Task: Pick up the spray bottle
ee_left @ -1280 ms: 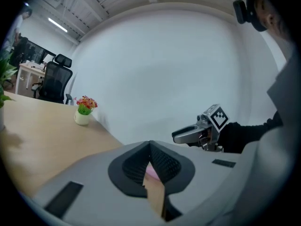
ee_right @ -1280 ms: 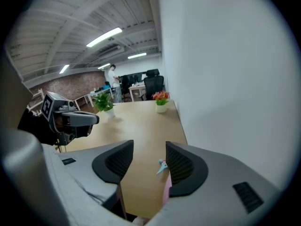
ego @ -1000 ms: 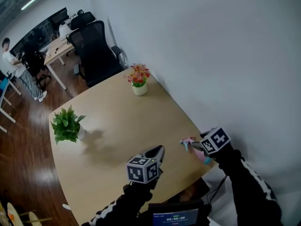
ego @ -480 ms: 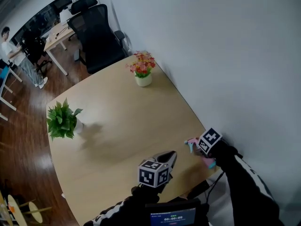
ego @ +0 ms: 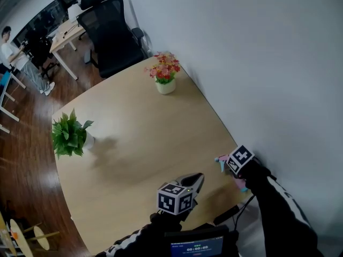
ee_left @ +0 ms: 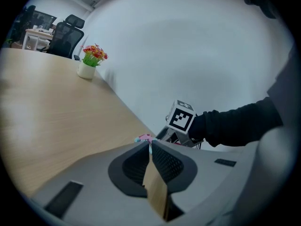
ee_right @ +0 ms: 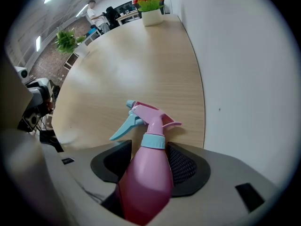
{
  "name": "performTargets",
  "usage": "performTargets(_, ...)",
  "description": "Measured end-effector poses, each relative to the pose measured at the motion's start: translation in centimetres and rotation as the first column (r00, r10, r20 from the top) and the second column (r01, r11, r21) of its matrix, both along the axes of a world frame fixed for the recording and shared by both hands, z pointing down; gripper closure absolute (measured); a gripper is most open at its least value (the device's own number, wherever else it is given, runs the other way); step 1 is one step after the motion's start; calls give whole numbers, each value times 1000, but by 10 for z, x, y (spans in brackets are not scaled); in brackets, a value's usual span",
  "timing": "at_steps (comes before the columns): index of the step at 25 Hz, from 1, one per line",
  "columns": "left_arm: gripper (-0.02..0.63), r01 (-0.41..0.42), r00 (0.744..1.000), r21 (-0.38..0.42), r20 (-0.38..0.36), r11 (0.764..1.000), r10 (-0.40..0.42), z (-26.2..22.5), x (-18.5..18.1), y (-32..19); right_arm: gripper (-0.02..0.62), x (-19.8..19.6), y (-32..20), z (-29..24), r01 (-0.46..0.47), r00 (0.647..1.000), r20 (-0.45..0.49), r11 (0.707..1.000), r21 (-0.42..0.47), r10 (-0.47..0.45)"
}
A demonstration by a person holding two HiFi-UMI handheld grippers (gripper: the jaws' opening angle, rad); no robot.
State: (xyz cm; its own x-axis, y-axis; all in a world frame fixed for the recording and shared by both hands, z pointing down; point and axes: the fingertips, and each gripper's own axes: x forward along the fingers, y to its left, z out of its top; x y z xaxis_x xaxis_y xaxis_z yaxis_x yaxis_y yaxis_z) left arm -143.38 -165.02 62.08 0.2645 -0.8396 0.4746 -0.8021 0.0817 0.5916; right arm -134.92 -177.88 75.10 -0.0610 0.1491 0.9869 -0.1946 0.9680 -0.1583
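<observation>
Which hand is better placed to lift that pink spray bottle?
Right. The right gripper has the spray bottle between its jaws, which have just been closing, pads at its sides. The left gripper is shut, empty, short of it.

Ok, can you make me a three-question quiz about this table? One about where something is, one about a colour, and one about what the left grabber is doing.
1. Where does the flower pot stand?
A) at the far edge of the table, by the wall
B) on the floor
C) on the black chair

2. What colour is the trigger of the spray bottle?
A) yellow
B) light blue
C) black

3. How are the fingers of the left gripper?
A) wide apart
B) holding the green plant
C) closed together on nothing

Answers:
1 A: in the head view the pot sits at the table's far edge, close to the white wall.
2 B: the right gripper view shows a light blue trigger on the pink bottle.
3 C: the left gripper view shows the two fingers meeting with nothing between them.
</observation>
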Motion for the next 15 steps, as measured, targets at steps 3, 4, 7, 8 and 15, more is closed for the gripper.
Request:
performTargets(3,580,10,1000,2,3,1000,-10,-3,-5,3,374,-2,1,-3,-30,999,32,1000,-1,30)
performTargets(4,580,14,1000,5,4,1000,-14,-6,-6,4,374,-5,3,-7,-46,997,58,999,-9,46)
performTargets(7,585,30,1000,27,9,999,-30,-20,-12,13,376,-20,10,-30,-91,975,198,995,-44,98)
performTargets(8,588,36,999,37,13,999,-37,-26,-14,16,376,-27,13,-43,-104,959,260,993,-56,115)
performTargets(15,597,112,990,179,71,978,-126,-85,-29,45,377,-49,28,-168,-170,734,659,984,-58,166)
